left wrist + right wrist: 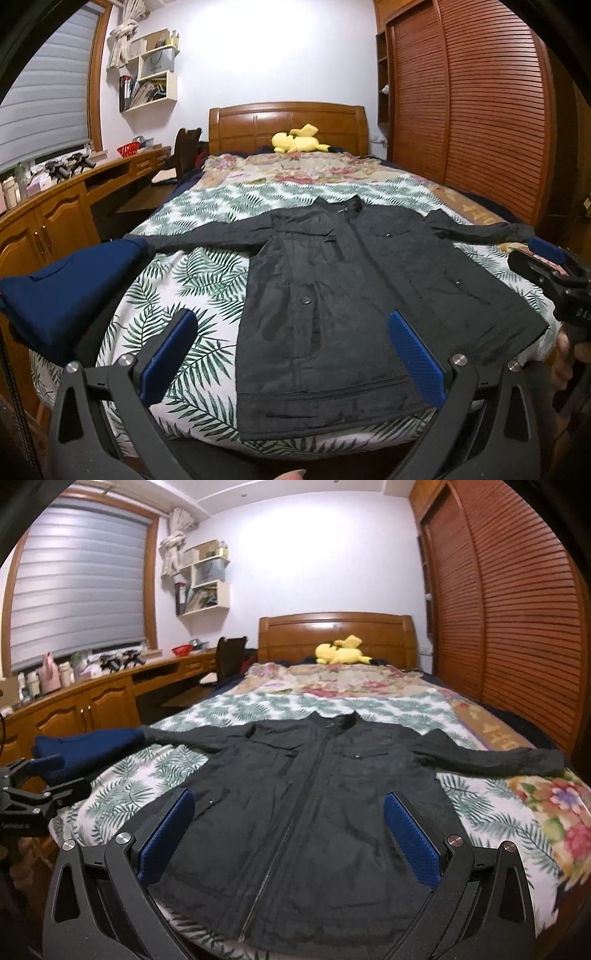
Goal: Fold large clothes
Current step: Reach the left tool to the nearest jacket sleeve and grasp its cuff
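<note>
A black jacket (332,288) lies flat and face up on the bed, sleeves spread out to both sides, collar toward the headboard. It fills the middle of the right wrist view (314,794) too. My left gripper (291,315) hovers open over the jacket's hem and left edge, nothing between its blue pads (173,354). My right gripper (289,795) is open above the lower front of the jacket, also holding nothing. The right gripper (546,266) shows at the right edge of the left wrist view, near the right sleeve's cuff.
A folded navy garment (74,288) sits at the bed's left edge by the left cuff. A yellow plush toy (299,138) lies by the wooden headboard (288,122). Slatted wardrobe doors (472,103) stand on the right, a wooden desk (55,206) on the left. A person's hand (565,354) holds the right gripper.
</note>
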### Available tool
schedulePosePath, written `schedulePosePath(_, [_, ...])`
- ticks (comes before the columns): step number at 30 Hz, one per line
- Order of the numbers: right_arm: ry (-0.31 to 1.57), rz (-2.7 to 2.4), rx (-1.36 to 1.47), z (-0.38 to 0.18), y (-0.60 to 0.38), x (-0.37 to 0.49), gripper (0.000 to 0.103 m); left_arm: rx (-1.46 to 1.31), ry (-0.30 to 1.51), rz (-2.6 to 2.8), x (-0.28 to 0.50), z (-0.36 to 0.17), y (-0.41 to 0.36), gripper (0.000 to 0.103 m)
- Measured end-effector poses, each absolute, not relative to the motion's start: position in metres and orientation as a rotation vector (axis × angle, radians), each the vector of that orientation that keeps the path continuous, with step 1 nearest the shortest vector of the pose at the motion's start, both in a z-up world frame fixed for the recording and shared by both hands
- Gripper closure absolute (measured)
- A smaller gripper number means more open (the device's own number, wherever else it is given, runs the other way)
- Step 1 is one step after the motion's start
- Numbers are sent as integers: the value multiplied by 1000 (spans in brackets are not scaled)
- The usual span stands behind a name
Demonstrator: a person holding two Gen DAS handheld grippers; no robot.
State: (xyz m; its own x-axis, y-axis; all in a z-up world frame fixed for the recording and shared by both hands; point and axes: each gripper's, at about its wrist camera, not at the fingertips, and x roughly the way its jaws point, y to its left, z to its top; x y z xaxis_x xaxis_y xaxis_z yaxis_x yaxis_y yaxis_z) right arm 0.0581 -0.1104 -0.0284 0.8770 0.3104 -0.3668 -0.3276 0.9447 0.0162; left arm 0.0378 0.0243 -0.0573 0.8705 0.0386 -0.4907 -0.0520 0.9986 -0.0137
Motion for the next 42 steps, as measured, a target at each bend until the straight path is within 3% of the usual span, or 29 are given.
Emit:
schedulePosePath(22, [477,580,-140,-79,-2,250,0,-113,648,169,117,-109,85,0])
schedulePosePath(29, [606,599,-237,-129,28,294,0,-123,684,163,175,-113,125,0])
schedulePosePath(42, [716,633,-164,-151,24,320,0,-222,672,211,297,-117,211,3])
